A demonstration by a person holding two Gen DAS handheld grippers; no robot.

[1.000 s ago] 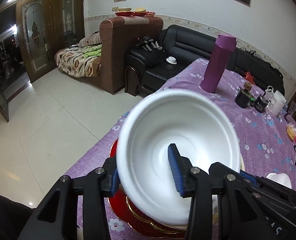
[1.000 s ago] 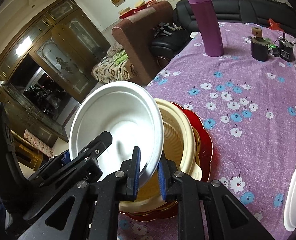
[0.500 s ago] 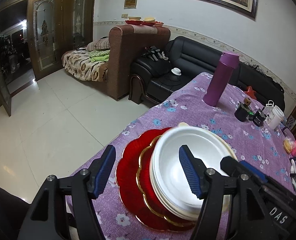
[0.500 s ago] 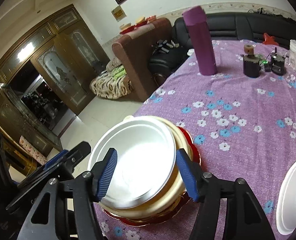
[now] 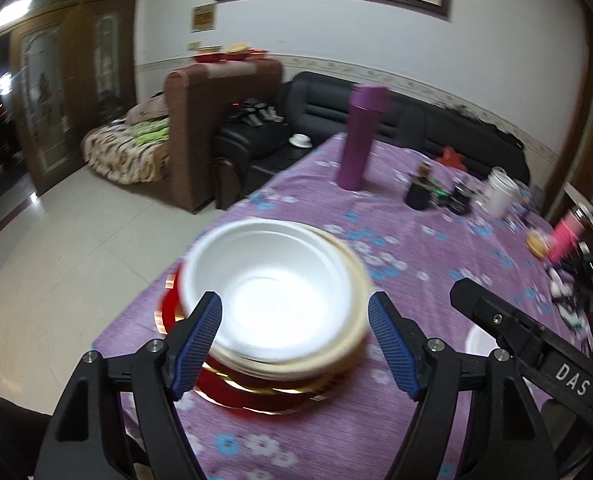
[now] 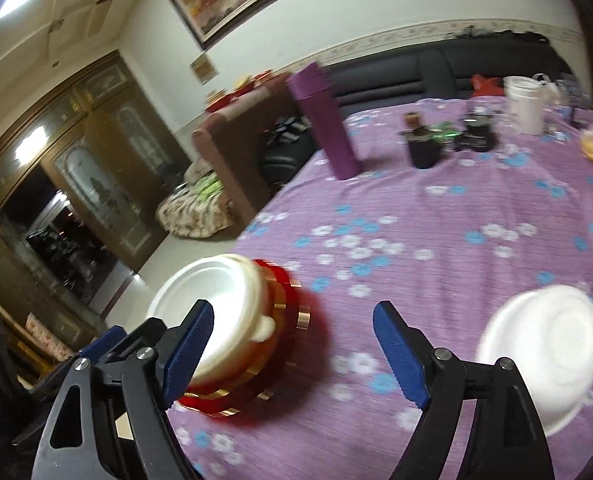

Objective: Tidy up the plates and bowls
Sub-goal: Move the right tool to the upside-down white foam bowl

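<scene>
While the white bowl [image 5: 272, 296] sits nested on top of the stack, right ahead of your left tongs [image 5: 294, 344] and off to the near left of your right tongs [image 6: 292, 354], treat that placement as done and keep both tools clear of its rim. It rests inside a cream bowl [image 5: 348, 354], which in turn sits on gold-edged red plates [image 5: 252, 398] on the purple flowered desk [image 5: 416, 240].

Your left tongs are spreading, with the stack framed between the blue pads [image 5: 198, 344] but no pad pressing on it. Your right tongs are spreading too, and between them lies only cloth. Neither holds anything.

My reading is that the next piece to collect is the other white bowl [image 6: 544, 354], lying upside down on the desk to the right of your right tongs. To take it well, swing the right tongs over to it wide, catch its rim on the near edge, and turn it upright before nesting it. Set it down level, since the stack stands close to the desk's edge and a nudge could tip it.

As for contents, the top bowl looks empty. Farther ahead of both tongs stand a tall purple flask [image 5: 362, 138], a small dark pot [image 6: 422, 146] and a white jar [image 6: 524, 106]; what they hold I cannot tell.
</scene>
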